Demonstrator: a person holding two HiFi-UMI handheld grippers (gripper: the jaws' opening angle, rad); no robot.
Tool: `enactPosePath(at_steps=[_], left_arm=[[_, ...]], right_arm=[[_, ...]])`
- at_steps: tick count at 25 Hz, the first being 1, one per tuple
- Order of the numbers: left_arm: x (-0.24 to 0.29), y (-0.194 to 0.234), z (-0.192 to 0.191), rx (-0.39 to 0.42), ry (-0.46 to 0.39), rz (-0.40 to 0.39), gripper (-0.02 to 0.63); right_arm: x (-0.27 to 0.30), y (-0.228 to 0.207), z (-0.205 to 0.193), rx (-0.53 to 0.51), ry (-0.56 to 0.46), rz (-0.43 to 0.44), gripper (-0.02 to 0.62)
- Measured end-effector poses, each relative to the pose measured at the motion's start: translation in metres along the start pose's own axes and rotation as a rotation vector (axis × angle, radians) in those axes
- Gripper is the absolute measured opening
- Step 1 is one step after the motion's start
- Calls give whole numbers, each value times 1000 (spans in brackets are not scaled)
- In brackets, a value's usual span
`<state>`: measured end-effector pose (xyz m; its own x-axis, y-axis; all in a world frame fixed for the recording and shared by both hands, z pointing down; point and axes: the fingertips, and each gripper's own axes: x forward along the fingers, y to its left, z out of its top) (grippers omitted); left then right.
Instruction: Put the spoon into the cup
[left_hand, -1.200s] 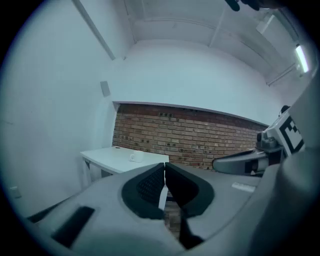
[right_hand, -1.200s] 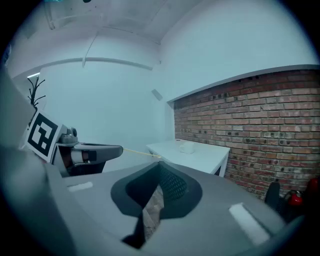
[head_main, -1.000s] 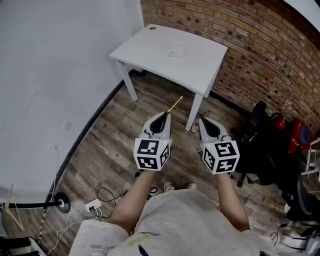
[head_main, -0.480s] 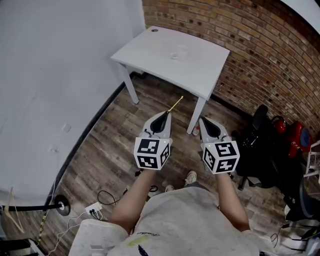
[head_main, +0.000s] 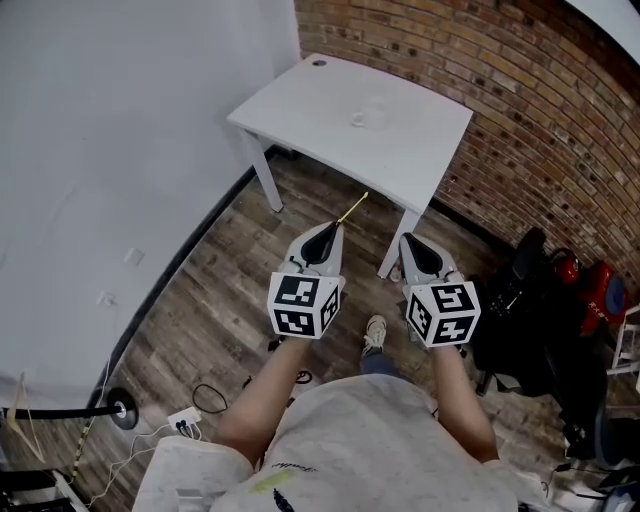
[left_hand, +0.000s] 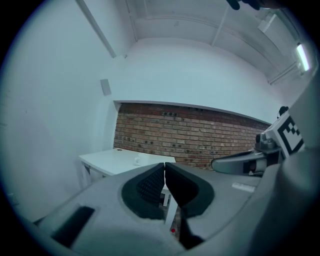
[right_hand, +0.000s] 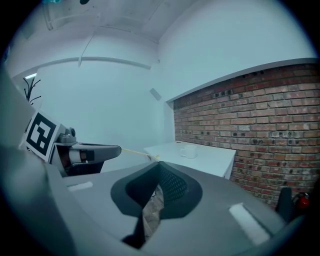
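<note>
A thin yellow spoon (head_main: 352, 208) sticks forward out of my left gripper (head_main: 328, 228), whose jaws are shut on its handle. Its far end hangs over the floor just short of the white table (head_main: 320, 100). A white cup (head_main: 370, 117) stands upright near the table's middle. My right gripper (head_main: 408, 240) is held beside the left one, shut with nothing in it. The left gripper view shows my left gripper (left_hand: 164, 165) with pads pressed together, the cup (left_hand: 136, 161) far ahead. In the right gripper view my right gripper (right_hand: 159, 164) is closed; the spoon (right_hand: 135, 151) and cup (right_hand: 189, 151) show beyond.
A brick wall (head_main: 520, 90) runs behind the table, a white wall (head_main: 120, 120) to the left. A black chair and bags (head_main: 530, 310) stand at the right. Cables and a power strip (head_main: 190, 410) lie on the wood floor. One shoe (head_main: 375, 333) shows below the grippers.
The person has stepped forward: the table sits nearer the grippers and the spoon's end now almost reaches its edge. Both grippers keep their pose.
</note>
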<state>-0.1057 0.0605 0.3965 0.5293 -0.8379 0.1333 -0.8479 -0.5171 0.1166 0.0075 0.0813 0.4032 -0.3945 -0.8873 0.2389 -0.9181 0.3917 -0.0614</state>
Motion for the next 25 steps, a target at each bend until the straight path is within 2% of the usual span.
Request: enactPosePath(at_steps=[10,25], left_arm=[[82,25,6,11,26,24,5],[207,41,21,18,63,60,5]], right_arm=[[70,-54,14,9,2,32,9],[158,-147,40,34,8,81,9]])
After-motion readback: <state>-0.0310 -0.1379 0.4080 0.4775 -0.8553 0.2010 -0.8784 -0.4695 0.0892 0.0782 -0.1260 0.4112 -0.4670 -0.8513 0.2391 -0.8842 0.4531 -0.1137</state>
